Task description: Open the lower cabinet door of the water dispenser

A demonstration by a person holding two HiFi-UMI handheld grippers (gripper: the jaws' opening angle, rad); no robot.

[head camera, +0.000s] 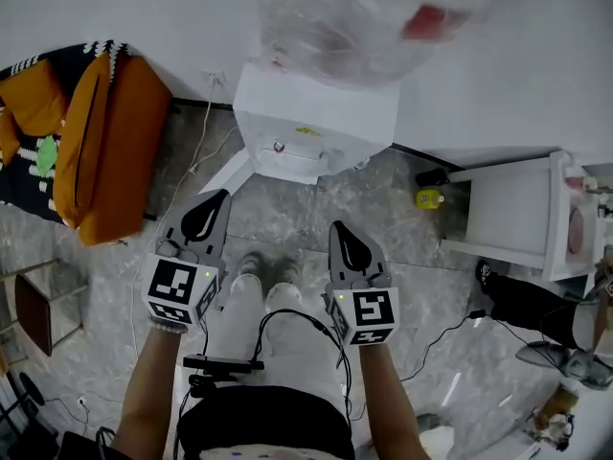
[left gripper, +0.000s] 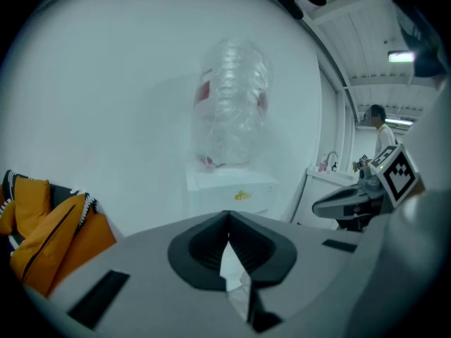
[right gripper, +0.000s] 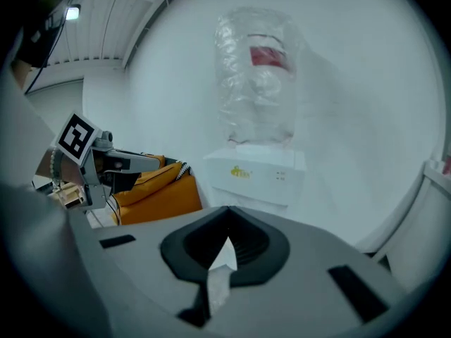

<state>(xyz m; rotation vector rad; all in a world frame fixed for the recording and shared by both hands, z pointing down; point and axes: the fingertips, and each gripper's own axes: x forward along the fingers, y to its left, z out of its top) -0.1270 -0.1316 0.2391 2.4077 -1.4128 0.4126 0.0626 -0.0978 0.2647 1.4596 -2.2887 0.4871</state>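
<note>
The person stands on the gray stone floor [head camera: 287, 209] and looks down at the white water dispenser [head camera: 316, 127]. It stands against the white wall [head camera: 115, 8], in front of the person's shoes [head camera: 268, 268]. A big clear water bottle [head camera: 364, 17] with a red label sits on top of it. The left gripper [head camera: 213, 204] is held up over the left leg. Its two jaws are pressed together with nothing between them. The right gripper [head camera: 343, 236] is held up beside it, over the right leg. Its jaws are pressed together too, and they hold nothing. Both grippers point toward the dispenser, but they are apart from it and touch nothing. In both gripper views the jaws hide the lower part of the dispenser, so the lower door does not show there. In the head view a flat white panel [head camera: 228, 172] sticks out from the bottom left of the dispenser, over the floor. I cannot tell if this is the lower door. An orange bag [head camera: 105, 142] lies to the left of the dispenser. A white shelf [head camera: 517, 209] stands to the right. A small yellow thing [head camera: 429, 198] lies on the floor between the shelf and the dispenser.
</note>
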